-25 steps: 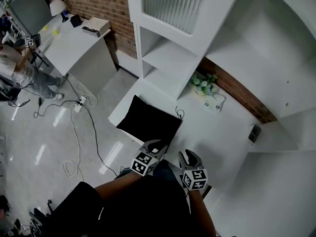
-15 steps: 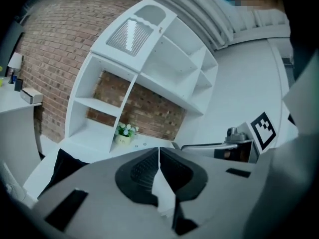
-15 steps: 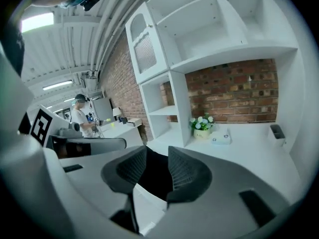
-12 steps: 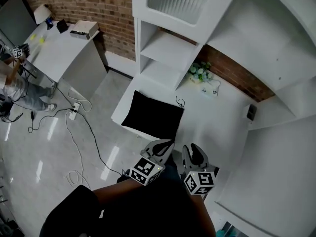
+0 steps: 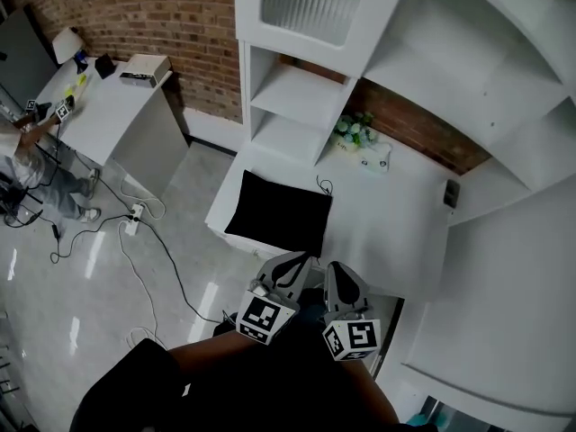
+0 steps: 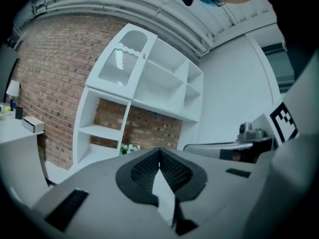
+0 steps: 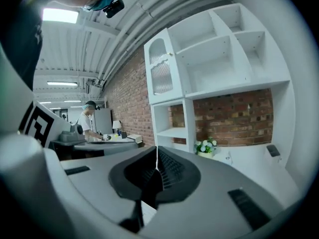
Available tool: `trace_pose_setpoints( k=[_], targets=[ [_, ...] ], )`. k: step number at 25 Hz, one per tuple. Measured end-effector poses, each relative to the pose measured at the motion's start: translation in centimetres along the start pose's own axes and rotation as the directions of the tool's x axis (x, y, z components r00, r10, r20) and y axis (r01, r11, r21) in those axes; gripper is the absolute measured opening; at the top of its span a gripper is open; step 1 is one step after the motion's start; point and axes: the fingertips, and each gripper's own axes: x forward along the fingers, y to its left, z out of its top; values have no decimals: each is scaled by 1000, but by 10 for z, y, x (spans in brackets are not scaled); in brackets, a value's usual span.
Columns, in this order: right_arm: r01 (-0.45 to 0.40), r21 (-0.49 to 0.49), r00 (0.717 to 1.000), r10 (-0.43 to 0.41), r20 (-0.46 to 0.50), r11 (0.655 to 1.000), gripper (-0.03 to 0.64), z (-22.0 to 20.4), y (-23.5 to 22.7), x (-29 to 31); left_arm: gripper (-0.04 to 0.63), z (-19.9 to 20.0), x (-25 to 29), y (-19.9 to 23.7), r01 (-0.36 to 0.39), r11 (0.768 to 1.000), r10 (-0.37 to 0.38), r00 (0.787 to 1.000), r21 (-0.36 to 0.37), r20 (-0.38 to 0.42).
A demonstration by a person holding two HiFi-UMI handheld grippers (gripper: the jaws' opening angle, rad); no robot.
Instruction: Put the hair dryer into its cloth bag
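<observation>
Cloth bag [image 5: 279, 214] lies flat by the surface's [image 5: 396, 223] left edge, with open room to its right. Left tool [image 5: 297, 261] and right tool [image 5: 337, 270], just clenched on nothing, hover at the near edge.

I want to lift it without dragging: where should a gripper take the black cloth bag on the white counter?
Probably the near edge of the black cloth bag, coming in level from the person's side: it lies flat, giving jaws nothing to pinch from above, and that edge sits near the white counter's rim.
</observation>
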Motion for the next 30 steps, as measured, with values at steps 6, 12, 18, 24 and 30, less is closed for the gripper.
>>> trace_pose_setpoints(
  k=[6,12,18,24,30],
  targets=[
    [26,-92,997,-20,70,995,18,27,12,8,18,11,-5,5,-5,999,4,1000,48,15],
    [29,-76,995,-22,101,997,18,25,18,13,18,6,-17,17,-26,999,26,1000,46,6],
    [50,-62,993,-43,112,997,18,19,20,15,18,13,-21,13,-4,999,3,999,33,33],
    [72,-74,991,-63,118,995,18,16,25,8,18,4,-22,7,53,998,-53,998,27,15],
    [101,-78,989,-92,114,992,18,15,13,2,18,-2,-14,0,81,997,-81,997,9,6]
  ],
)
